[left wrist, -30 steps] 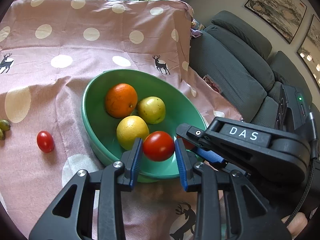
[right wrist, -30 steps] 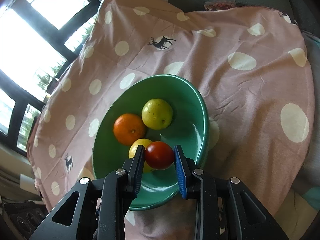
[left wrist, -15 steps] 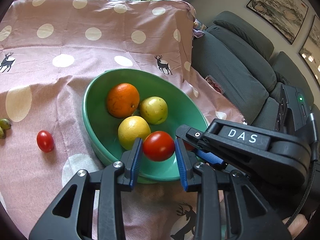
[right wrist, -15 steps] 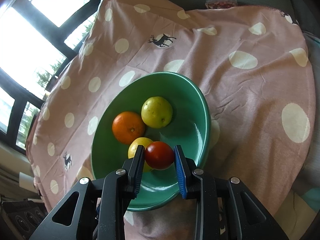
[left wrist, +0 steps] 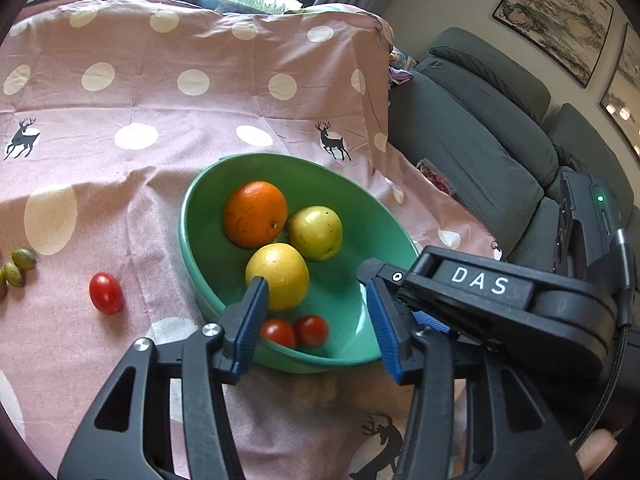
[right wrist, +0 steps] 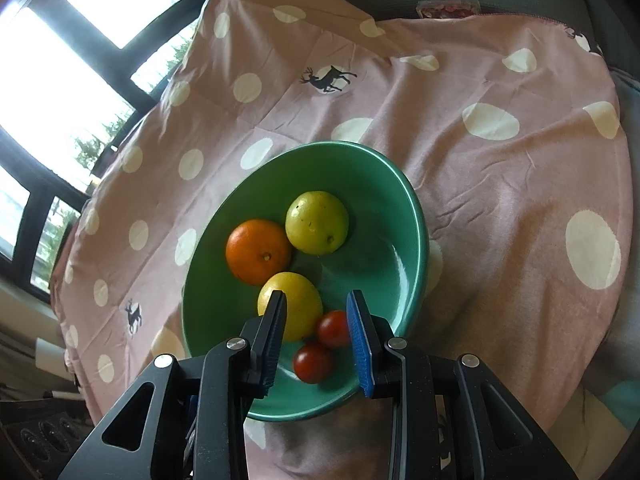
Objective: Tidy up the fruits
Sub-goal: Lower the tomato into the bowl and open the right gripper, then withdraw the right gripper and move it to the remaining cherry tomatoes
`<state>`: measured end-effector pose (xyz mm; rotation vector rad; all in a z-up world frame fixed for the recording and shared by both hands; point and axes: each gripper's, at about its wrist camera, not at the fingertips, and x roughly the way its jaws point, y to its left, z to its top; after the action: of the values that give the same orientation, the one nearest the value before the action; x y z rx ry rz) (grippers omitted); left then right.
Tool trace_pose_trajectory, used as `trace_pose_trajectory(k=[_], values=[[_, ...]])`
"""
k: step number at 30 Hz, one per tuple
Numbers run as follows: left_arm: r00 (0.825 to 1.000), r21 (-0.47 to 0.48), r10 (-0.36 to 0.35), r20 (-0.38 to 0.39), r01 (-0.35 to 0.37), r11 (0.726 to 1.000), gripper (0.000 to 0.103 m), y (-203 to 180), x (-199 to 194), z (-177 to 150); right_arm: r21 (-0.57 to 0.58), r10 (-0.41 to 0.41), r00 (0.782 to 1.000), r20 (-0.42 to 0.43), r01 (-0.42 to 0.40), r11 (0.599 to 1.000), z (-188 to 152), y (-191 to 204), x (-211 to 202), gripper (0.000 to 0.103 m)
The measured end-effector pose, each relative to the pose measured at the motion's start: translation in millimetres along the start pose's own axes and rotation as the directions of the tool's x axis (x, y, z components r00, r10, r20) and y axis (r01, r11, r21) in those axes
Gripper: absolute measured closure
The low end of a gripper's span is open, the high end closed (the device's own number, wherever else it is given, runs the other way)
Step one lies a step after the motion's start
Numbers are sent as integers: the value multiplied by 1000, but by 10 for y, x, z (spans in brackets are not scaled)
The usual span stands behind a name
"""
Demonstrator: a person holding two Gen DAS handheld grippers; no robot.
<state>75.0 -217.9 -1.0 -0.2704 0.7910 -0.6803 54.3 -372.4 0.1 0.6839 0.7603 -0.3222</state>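
Left gripper (left wrist: 316, 320) jaws opening, nothing pinched; right gripper (right wrist: 316, 340) also apart and empty. Two cherry tomatoes (right wrist: 314, 361) lie below, in green bowl (right wrist: 416, 216).

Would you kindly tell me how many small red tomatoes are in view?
3: two lie side by side in the green bowl; one is on the cloth left of it.

The left black two-finger gripper (left wrist: 314, 286), blue-padded, tilts downward, and its jaws are opening with nothing clamped between them. The right black two-finger gripper (right wrist: 316, 298) points more steeply down, jaws apart, gripping nothing. A bare fingertip (left wrist: 596, 446) shows below its body.
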Motion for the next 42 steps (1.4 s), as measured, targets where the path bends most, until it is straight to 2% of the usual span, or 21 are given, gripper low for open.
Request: trace_pose_trajectory(k=[5,9,11,20,23,29,30,31,33,36,39,42], values=[[999,15,25,21,-25,1000,51,8,-113,31,-32,-3,1000,24,3,999,1,51,-51,69],[996,21,61,69,-63,998,44,64,-281,63,-53,25,999,39,-23,998,-21,123,-108,66],[992,4,80,95,-81,997,41,140,-381,86,-68,30,998,47,-27,997,-43,166,-128,63],[972,-99,132,194,-115,988,28,504,-861,195,-118,38,998,43,-32,992,-154,383,-138,63],[970,-123,132,205,-109,986,26,597,-949,186,-130,33,998,44,-27,991,-193,461,-143,63],[956,-151,203,213,-173,973,24,760,-1128,150,-186,49,998,29,-43,982,-328,684,-122,62],[953,-160,215,215,-183,970,23,796,-1156,149,-198,51,998,24,-46,979,-356,727,-113,60],[950,-167,226,217,-191,967,23,836,-1184,145,-206,53,998,21,-47,977,-374,756,-107,53],[942,-182,255,220,-217,959,23,917,-1236,138,-226,61,998,18,-55,973,-422,824,-100,48],[921,-206,326,213,-284,936,23,1057,-1287,121,-251,75,997,-2,-73,965,-482,917,-69,48],[891,-239,412,193,-364,900,23,1227,-1306,72,-268,88,995,-37,-95,959,-543,994,-3,48],[871,-285,471,141,-420,862,23,1446,-1268,45,-281,99,992,-72,-115,953,-601,1065,70,48]])
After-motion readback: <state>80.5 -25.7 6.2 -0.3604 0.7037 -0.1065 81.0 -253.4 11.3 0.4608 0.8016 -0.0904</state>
